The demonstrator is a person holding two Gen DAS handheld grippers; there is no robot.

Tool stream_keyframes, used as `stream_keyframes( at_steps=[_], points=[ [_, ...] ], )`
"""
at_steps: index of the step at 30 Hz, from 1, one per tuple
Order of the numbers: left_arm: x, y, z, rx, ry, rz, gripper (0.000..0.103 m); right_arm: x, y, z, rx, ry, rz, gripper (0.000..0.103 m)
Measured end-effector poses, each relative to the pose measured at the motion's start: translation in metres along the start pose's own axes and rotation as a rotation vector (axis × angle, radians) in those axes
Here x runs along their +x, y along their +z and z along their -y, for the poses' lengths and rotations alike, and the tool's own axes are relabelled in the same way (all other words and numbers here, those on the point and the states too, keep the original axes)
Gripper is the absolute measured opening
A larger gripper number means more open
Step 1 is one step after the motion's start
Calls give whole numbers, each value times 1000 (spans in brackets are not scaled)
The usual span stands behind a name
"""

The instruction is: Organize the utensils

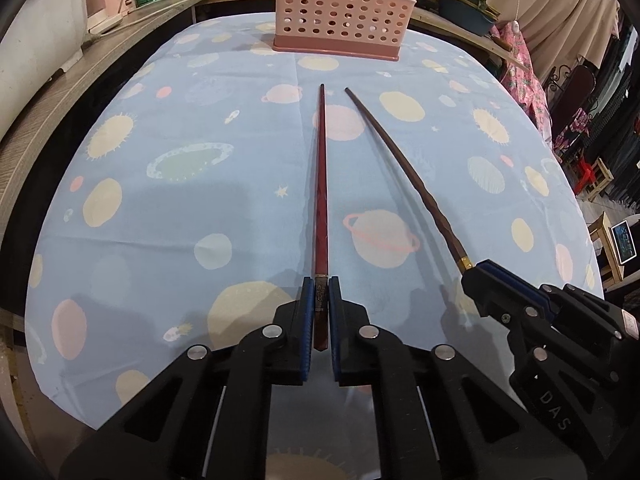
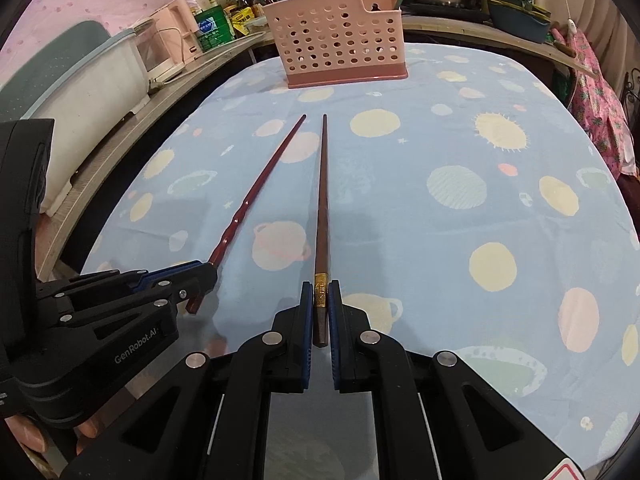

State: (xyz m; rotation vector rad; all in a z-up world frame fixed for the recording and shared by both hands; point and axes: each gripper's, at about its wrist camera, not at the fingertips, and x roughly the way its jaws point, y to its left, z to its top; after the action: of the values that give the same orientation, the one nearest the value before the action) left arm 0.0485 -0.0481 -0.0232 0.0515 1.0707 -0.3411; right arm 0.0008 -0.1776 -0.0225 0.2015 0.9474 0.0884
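My left gripper (image 1: pixel 320 286) is shut on the thick end of a dark red chopstick (image 1: pixel 320 184) that points forward above the table. My right gripper (image 2: pixel 320 290) is shut on a brown chopstick (image 2: pixel 322 200) with a gold band near its thick end. In the left wrist view the right gripper (image 1: pixel 478 270) and the brown chopstick (image 1: pixel 404 160) sit to the right. In the right wrist view the left gripper (image 2: pixel 206 270) and the red chopstick (image 2: pixel 260 184) sit to the left. Both tips point toward a pink perforated utensil basket (image 1: pixel 340 8) (image 2: pixel 340 44) at the table's far edge.
The table wears a light blue cloth with planets (image 1: pixel 180 208) (image 2: pixel 460 220). A counter along the left holds a white appliance (image 2: pixel 92 88) and bottles. Pots and a basin (image 2: pixel 516 20) stand behind the basket. Clothes and stools are at the right.
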Motion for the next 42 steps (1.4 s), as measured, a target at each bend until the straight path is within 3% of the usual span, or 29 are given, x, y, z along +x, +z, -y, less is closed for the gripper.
stream_keyframes(
  at_steps=[13, 22, 27, 35, 37, 39, 42],
  points=[
    [-38, 45, -5, -39, 5, 87, 7, -36, 65, -6, -22, 23, 156, 7],
    [-85, 113, -10, -55, 0, 247, 7, -72, 136, -2, -24, 39, 323, 1],
    [-103, 143, -14, -63, 0, 322, 6, -75, 163, -1, -26, 23, 359, 1],
    [-97, 138, -23, -69, 12, 308, 7, -54, 134, -1, -32, 27, 266, 1],
    [-96, 132, -26, -80, 13, 304, 7, -46, 122, 2, -24, 33, 228, 6],
    [-96, 126, -30, -94, 10, 295, 7, -39, 107, 4, -26, 28, 197, 18],
    [-94, 118, -35, -105, 13, 280, 7, -30, 84, 8, -37, 12, 151, 23]
  ],
)
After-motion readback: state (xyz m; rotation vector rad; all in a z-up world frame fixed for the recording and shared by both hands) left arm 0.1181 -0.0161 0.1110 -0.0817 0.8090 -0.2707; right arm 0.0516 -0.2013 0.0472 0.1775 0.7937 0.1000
